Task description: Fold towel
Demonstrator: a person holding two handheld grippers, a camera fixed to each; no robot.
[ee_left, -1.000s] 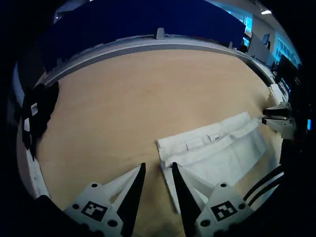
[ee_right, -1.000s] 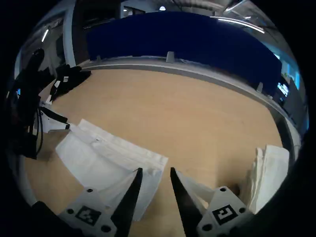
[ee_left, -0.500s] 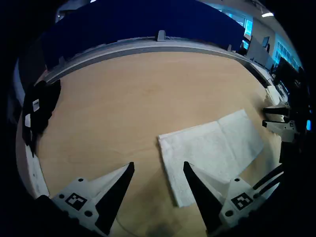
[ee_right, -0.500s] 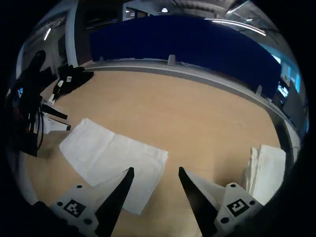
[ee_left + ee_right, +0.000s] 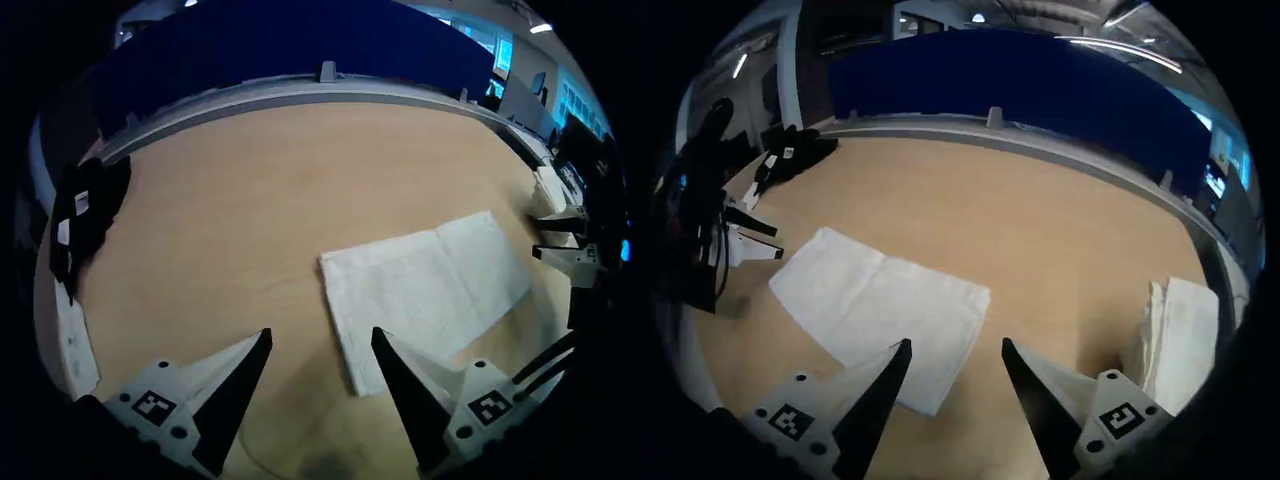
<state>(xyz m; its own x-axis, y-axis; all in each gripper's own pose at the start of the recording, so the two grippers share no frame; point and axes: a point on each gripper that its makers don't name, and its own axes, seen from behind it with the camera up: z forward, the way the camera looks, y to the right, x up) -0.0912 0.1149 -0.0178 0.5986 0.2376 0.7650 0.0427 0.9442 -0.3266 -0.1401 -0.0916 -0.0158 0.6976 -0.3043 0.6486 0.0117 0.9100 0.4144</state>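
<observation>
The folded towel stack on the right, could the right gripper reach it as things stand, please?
Probably yes. The right gripper is open, and the folded towel stack lies just past its right finger, with bare table between and nothing in the way.

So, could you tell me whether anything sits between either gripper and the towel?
Nothing visible does. The towel lies flat on the wooden table, just ahead of the open left gripper and the open right gripper. The stack of folded towels sits off to the right gripper's right side, out of the path.
</observation>
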